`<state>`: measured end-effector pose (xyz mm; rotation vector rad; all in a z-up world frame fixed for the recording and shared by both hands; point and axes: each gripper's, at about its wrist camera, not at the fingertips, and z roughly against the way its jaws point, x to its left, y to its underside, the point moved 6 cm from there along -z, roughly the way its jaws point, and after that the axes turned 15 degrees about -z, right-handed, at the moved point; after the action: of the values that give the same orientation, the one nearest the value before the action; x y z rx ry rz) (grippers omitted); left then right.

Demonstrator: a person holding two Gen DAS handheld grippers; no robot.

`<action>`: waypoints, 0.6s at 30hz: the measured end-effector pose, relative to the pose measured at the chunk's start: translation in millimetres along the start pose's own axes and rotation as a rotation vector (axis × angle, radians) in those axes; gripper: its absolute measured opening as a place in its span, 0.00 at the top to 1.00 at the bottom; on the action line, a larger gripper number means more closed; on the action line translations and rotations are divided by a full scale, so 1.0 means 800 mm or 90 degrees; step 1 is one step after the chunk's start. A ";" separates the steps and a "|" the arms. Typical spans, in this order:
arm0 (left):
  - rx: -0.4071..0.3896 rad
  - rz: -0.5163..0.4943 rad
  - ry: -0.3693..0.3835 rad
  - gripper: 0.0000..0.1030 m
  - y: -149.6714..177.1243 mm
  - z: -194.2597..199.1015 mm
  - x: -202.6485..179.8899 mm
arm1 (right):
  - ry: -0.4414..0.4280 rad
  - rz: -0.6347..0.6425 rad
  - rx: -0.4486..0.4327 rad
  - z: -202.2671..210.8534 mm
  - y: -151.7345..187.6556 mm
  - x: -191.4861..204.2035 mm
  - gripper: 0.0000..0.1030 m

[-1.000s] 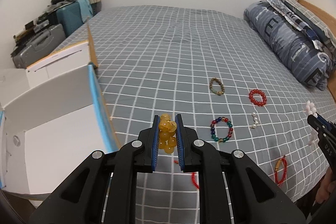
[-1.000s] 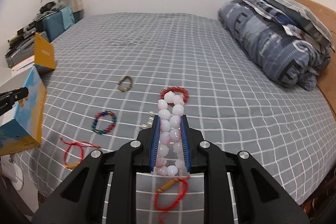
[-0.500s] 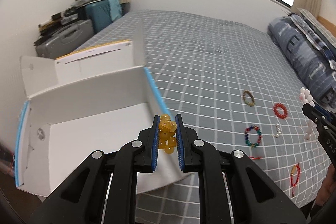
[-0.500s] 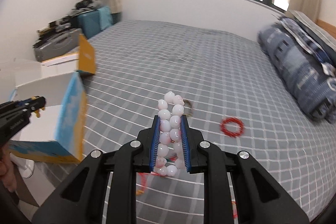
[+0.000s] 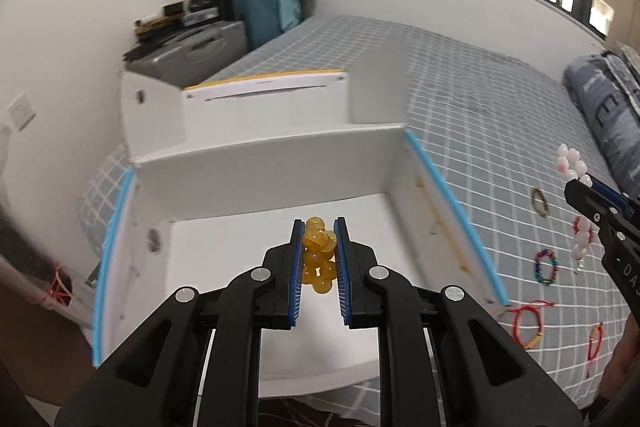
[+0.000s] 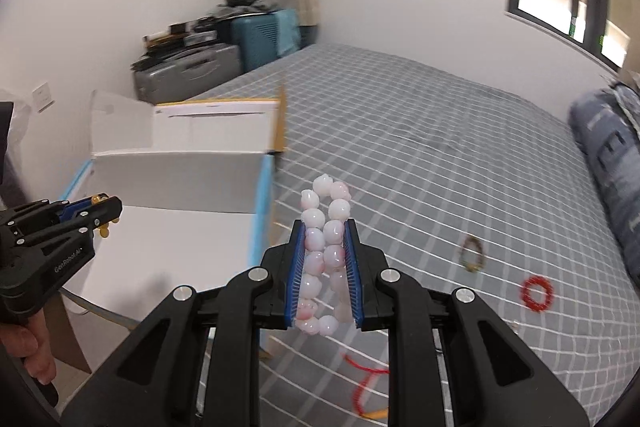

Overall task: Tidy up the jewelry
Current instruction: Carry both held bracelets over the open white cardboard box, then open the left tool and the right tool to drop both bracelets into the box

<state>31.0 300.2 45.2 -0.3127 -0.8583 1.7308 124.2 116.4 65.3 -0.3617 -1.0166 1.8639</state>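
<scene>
My left gripper point(image 5: 319, 227) is shut on a yellow bead bracelet point(image 5: 318, 254) and hangs over the inside of an open white box point(image 5: 280, 163) with blue edges. My right gripper point(image 6: 325, 227) is shut on a white-pink bead bracelet point(image 6: 326, 247), over the grey checked bed just right of the box point(image 6: 176, 183). In the left wrist view the right gripper point(image 5: 576, 183) shows at the right edge with its white-pink bracelet point(image 5: 570, 163). The right wrist view has the left gripper point(image 6: 108, 207) at the left, over the box.
On the bed point(image 5: 500, 131) lie a brown bracelet point(image 6: 472, 253), a red bead bracelet point(image 6: 538, 293), a multicoloured bracelet point(image 5: 546, 267) and red cord bracelets point(image 5: 528, 319). Suitcases point(image 5: 200, 51) stand by the wall, a folded quilt point(image 6: 612, 155) at the right. A hand point(image 6: 32, 343) holds the left gripper.
Both grippers have swung left with their bracelets. The left one went from above the bed to above the box's inside; the right one came from the loose bracelets to beside the box.
</scene>
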 end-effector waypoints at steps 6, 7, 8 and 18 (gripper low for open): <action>0.029 0.030 -0.021 0.86 0.018 -0.020 0.042 | -0.022 0.035 0.034 -0.033 0.000 0.063 0.82; 0.033 0.035 -0.022 0.86 0.021 -0.023 0.048 | -0.023 0.039 0.040 -0.038 0.001 0.069 0.82; 0.037 0.039 -0.023 0.86 0.023 -0.026 0.051 | -0.025 0.043 0.051 -0.046 0.002 0.079 0.82; 0.096 0.056 -0.016 0.86 0.029 -0.068 0.077 | -0.021 0.084 0.147 -0.117 0.018 0.139 0.82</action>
<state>26.0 374.7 4.8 -0.2308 -0.7366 1.8727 117.3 253.2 16.0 -0.2654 -0.8040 2.0874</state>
